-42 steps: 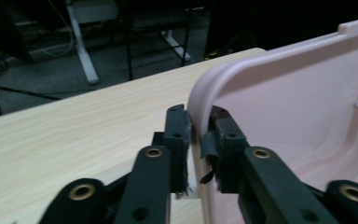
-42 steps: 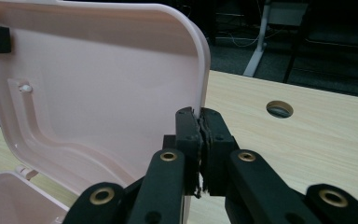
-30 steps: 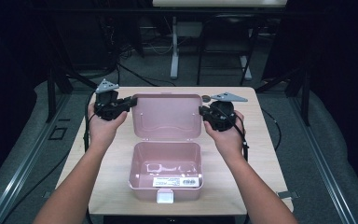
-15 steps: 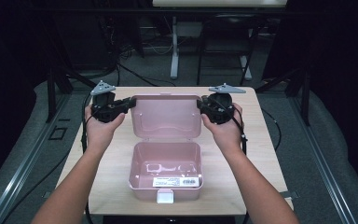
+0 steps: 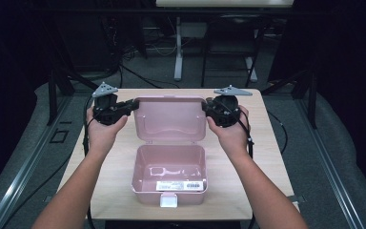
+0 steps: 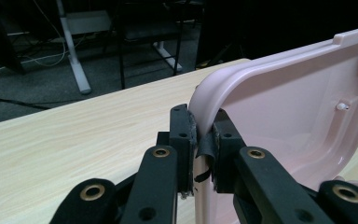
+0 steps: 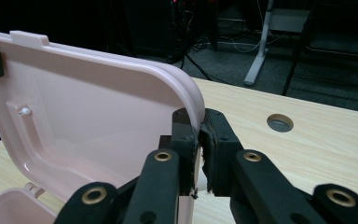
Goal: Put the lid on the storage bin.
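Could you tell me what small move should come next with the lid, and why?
Probably swing the lid forward and down toward the box. The left gripper and right gripper each pinch a side edge of it, it stands raised, and the box lies open.

Box (image 5: 169,174) and lid (image 5: 170,119): pale pink, white label (image 5: 181,185) with black barcode. Tongs: left (image 5: 132,104), right (image 5: 207,107), both black, brass rivets, grey top plates. Bench (image 5: 267,152): light wood grain. Floor (image 5: 24,138): grey carpet.
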`<state>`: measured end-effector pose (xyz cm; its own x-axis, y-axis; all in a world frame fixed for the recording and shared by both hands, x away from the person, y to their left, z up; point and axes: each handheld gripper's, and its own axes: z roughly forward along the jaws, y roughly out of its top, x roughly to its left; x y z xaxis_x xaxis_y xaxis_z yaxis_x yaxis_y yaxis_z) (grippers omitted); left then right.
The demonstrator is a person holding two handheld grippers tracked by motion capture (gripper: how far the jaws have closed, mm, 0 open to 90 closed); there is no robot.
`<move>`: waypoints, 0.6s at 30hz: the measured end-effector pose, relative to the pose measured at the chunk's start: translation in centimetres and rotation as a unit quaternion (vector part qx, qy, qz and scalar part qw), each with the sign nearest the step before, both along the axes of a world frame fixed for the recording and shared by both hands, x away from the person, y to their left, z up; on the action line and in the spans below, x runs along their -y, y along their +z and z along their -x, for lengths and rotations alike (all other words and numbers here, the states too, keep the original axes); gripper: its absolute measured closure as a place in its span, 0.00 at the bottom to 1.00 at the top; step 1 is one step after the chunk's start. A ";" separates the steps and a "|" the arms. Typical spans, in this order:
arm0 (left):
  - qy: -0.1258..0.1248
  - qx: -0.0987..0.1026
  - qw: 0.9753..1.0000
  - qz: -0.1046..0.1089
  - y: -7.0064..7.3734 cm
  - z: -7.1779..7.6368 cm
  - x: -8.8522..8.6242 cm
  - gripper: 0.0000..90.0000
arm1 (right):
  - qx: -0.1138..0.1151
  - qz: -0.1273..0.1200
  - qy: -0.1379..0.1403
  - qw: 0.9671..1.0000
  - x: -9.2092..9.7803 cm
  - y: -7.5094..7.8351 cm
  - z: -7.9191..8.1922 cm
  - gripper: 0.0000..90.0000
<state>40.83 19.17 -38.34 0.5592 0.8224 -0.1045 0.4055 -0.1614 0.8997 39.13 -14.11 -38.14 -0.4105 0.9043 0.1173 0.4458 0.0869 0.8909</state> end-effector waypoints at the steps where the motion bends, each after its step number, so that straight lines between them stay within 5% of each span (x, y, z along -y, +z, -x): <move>1: 0.000 0.000 1.000 -0.002 0.0 0.0 0.0 0.91 | -0.001 0.000 0.000 1.000 0.0 0.0 0.0 0.93; 18: -0.013 0.008 1.000 -0.002 0.3 0.6 0.0 0.91 | 0.012 -0.002 0.009 1.000 0.3 0.1 1.1 0.89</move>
<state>40.19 19.19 -38.01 0.5814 0.8084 -0.0922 0.3870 -0.1751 0.9053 38.04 -14.41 -38.02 -0.4289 0.8964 0.1119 0.4234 0.0901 0.9015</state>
